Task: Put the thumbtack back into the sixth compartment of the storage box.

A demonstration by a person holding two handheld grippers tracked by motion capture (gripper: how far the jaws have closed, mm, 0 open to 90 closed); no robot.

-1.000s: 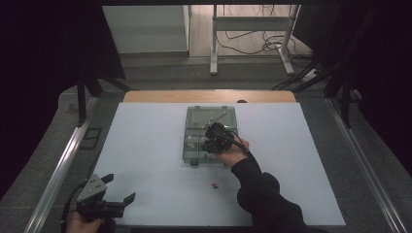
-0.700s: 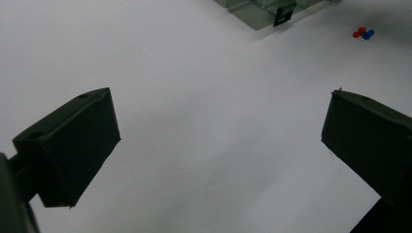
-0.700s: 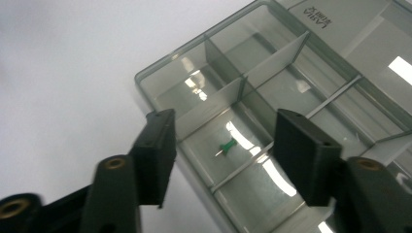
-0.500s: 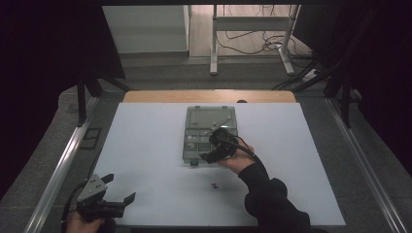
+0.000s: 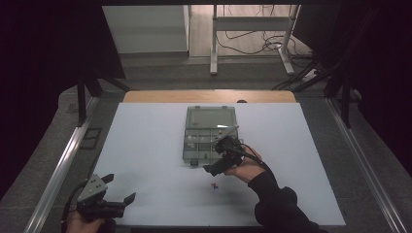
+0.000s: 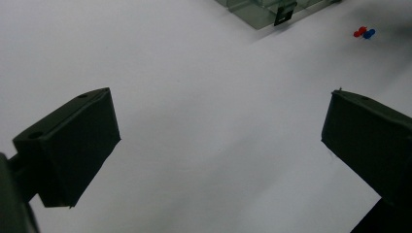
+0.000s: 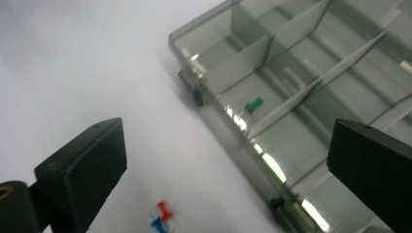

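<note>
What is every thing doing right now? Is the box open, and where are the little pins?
Clear box: lid open, flat on the table.
Green pin: lying inside a box compartment.
Red pin: loose on the table beside the box.
Blue pin: loose, next to the red one.
Right gripper: fingers just opened wide, nothing between them.
Left gripper: fingers open, empty.

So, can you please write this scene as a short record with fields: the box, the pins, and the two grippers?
box: clear compartment box, lid open, on white table
pin in box: green pushpin, in a near-edge compartment
pins on table: red pushpin and blue pushpin, side by side, in front of the box
right gripper: jaws just opened, nothing between them
left gripper: open, empty, at near left corner
</note>
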